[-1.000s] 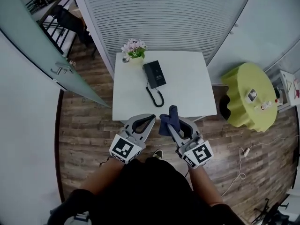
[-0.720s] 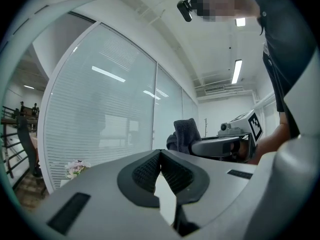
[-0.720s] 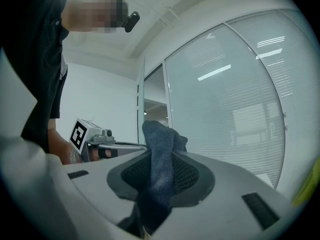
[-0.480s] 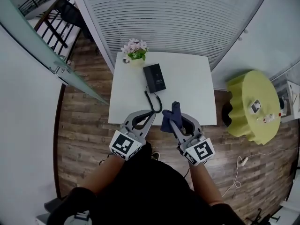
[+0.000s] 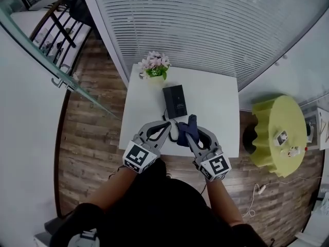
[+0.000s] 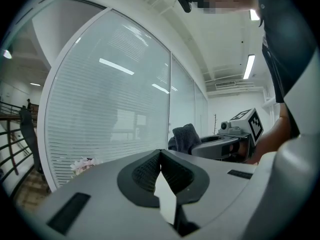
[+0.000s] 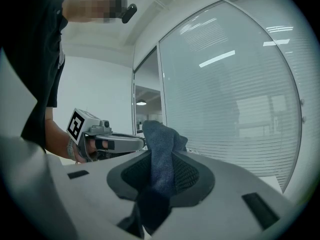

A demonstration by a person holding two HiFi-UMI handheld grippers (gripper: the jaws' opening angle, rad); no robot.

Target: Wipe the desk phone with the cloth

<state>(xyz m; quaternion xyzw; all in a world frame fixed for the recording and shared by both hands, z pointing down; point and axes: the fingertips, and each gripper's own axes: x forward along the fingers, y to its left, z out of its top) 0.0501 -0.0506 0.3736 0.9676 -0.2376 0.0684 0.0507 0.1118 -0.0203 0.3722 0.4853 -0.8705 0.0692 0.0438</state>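
The black desk phone (image 5: 175, 100) lies flat on the white table (image 5: 216, 102), toward its middle. My right gripper (image 5: 189, 123) is shut on a dark blue cloth (image 5: 185, 131), which sticks up between its jaws (image 7: 159, 149). It hovers over the table's near edge, just short of the phone. My left gripper (image 5: 168, 124) is beside it on the left, with its jaws touching at the tips and nothing between them (image 6: 160, 152). Both grippers point up toward the glass wall, so neither gripper view shows the phone.
A pot of pink flowers (image 5: 156, 66) stands at the table's far left corner, against the glass wall with blinds (image 5: 205, 30). A yellow-green round stool (image 5: 280, 133) with small items is to the right of the table. Wood floor surrounds the table.
The person has stepped closer to the table. Both grippers have moved from in front of the table's edge to over its near edge, close to the phone. The cloth stays gripped.
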